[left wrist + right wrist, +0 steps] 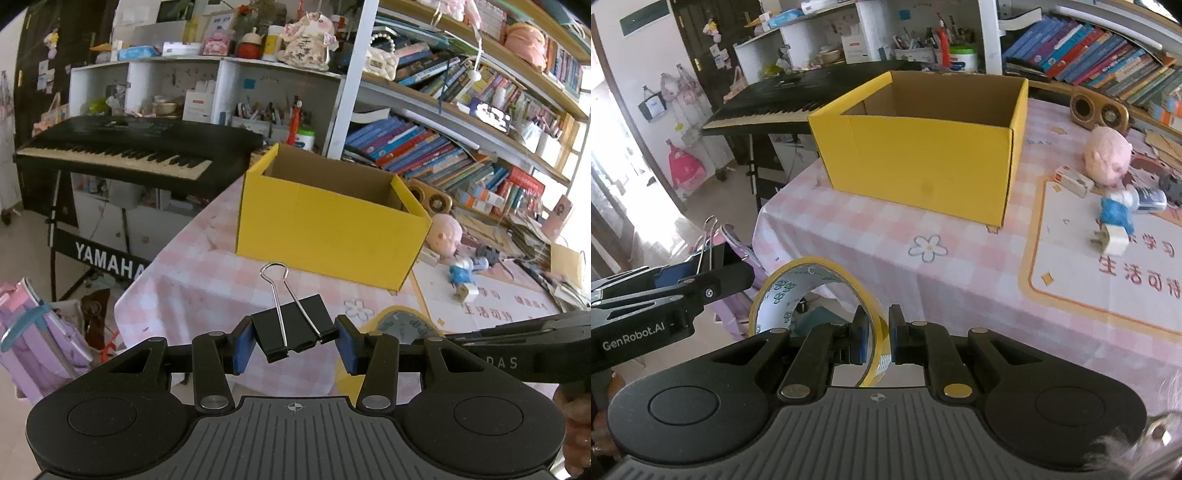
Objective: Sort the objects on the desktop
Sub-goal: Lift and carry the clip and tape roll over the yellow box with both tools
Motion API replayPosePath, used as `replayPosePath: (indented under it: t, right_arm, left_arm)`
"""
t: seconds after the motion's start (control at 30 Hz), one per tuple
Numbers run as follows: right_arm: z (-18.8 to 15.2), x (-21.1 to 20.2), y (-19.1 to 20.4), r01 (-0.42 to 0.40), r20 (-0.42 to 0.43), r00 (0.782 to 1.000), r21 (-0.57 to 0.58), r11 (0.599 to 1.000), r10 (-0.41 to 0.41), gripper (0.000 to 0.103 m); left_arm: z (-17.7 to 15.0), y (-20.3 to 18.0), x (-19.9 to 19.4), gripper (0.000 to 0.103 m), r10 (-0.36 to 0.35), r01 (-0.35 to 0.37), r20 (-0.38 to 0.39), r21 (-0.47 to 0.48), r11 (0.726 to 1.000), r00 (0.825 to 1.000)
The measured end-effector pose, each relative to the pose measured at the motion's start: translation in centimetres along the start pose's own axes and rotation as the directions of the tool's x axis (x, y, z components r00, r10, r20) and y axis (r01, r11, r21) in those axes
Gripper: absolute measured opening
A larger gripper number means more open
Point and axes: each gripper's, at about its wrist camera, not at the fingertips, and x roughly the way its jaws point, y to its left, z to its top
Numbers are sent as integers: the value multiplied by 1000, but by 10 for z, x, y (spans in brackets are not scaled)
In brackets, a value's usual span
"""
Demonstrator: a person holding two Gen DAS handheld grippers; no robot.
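Note:
My left gripper (293, 341) is shut on a black binder clip (295, 328) with silver wire handles, held above the table's near-left edge. My right gripper (877, 338) is shut on the rim of a yellow tape roll (812, 295), held upright over the table's left edge. An open yellow cardboard box (328, 225) stands on the pink checked tablecloth ahead; it also shows in the right wrist view (923, 158). The left gripper (701, 280) with the clip appears at the left of the right wrist view. The right gripper's arm (524, 350) shows at the right of the left wrist view.
A pink plush pig (1108, 155), a blue toy (1115, 214), a small tape dispenser (1113, 240) and a wooden speaker (1099, 109) lie at the table's right. A black Yamaha keyboard (129, 147) stands left of the table. Bookshelves (461, 147) line the back.

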Motion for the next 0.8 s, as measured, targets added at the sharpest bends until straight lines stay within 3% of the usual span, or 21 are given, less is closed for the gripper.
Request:
replayPosePath:
  t: [0.27,0.8]
  right_arm:
    - [30,13,-15,-22,16,1000,-18,1000,22,10]
    - [130,29,-60,-58,132,989,-75,995,68,10]
  left_arm:
    - [25,-12,24,46,-7,6,19,7,1000,1000]
    - [113,-37,82,46,11,-17,153,39,999,988]
